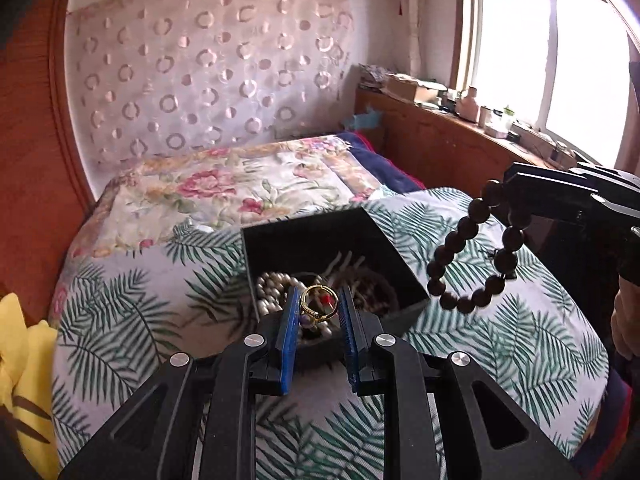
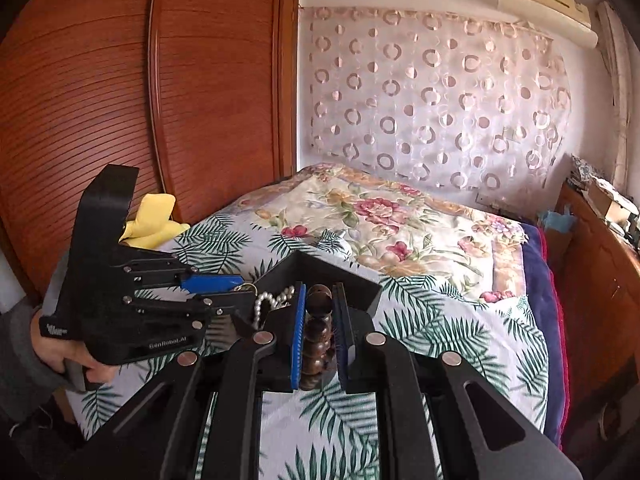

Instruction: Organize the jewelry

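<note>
— What carried the black box (image 1: 340, 248)?
— A bed (image 1: 132, 320) with a palm-leaf cover, beside a wooden wardrobe (image 2: 120, 80).
— The hand-held grippers?
— Left hand-held gripper (image 1: 320, 304) pinched a gold ring (image 1: 316, 300) over the box; right hand-held gripper (image 2: 320, 304) clenched a dark bead bracelet (image 1: 472, 248) just right of it.

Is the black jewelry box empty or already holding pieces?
Holding pieces: the black jewelry box is open, with a pearl strand and darker beads inside.

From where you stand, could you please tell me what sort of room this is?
Most likely a home bedroom: a bed with floral and palm-leaf covers, a wooden louvred wardrobe beside it, and a wall air conditioner above a sheer patterned curtain.
</note>
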The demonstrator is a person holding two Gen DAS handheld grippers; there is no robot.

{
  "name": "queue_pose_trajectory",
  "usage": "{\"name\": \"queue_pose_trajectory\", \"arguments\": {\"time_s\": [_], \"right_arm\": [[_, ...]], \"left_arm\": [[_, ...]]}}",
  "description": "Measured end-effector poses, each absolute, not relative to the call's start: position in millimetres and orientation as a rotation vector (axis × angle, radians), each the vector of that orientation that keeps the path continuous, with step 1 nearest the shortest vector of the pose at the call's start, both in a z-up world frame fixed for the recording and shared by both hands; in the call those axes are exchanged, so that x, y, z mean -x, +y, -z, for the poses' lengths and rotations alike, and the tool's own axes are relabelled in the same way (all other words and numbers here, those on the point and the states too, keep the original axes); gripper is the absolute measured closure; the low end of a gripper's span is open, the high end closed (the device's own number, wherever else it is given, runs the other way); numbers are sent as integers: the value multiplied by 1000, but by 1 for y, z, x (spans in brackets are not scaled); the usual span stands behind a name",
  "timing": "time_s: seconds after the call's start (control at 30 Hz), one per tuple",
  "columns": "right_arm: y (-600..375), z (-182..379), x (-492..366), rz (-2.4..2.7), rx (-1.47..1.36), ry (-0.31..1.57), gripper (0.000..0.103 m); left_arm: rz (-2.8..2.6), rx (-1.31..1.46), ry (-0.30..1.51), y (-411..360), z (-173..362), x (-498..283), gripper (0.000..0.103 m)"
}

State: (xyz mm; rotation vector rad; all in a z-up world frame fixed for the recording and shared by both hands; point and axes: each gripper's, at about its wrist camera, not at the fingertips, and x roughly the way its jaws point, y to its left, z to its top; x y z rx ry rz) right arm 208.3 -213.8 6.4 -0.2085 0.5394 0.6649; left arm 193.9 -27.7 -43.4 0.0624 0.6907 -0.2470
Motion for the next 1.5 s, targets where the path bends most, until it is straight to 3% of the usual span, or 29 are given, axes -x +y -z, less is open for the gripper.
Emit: {"name": "queue_pose_trajectory", "arguments": {"time_s": [0.43,0.5,0.53,0.57,0.63,0.73,0.93,1.0,1.1,1.17,1.27,1.5], "right_arm": [[-186,16,-238,-669,228,606,88],[-184,21,-242,-671,220,618,88],[-184,23,-244,-669,213,620,86],[-183,24,-244,-668,206,620,75],[-185,25,-245,-665,185,622,64],[-188,25,-240,-655,165,619,63],[-208,22,-201,-593,93,565,39],[-215,23,-183,-561,73,539,30],[-225,26,-162,-535,34,522,26],[-232,29,-151,-506,12,511,15],[-243,33,-133,-466,-17,492,5],[-255,44,-116,-381,-38,498,2]], "left_arm": [[219,-51,717,-25,61,-211,84],[216,-46,718,-25,61,-210,76],[212,-42,713,-24,60,-209,65],[205,-42,706,-23,59,-207,58],[196,-43,694,-22,57,-203,52],[173,-45,675,-19,53,-196,33],[136,-16,611,-9,40,-160,10],[123,-22,590,-8,35,-145,8],[109,-19,575,-5,31,-126,8],[100,-13,572,-3,30,-116,8],[69,-13,569,0,29,-104,8],[31,-16,553,2,27,-81,8]]}}
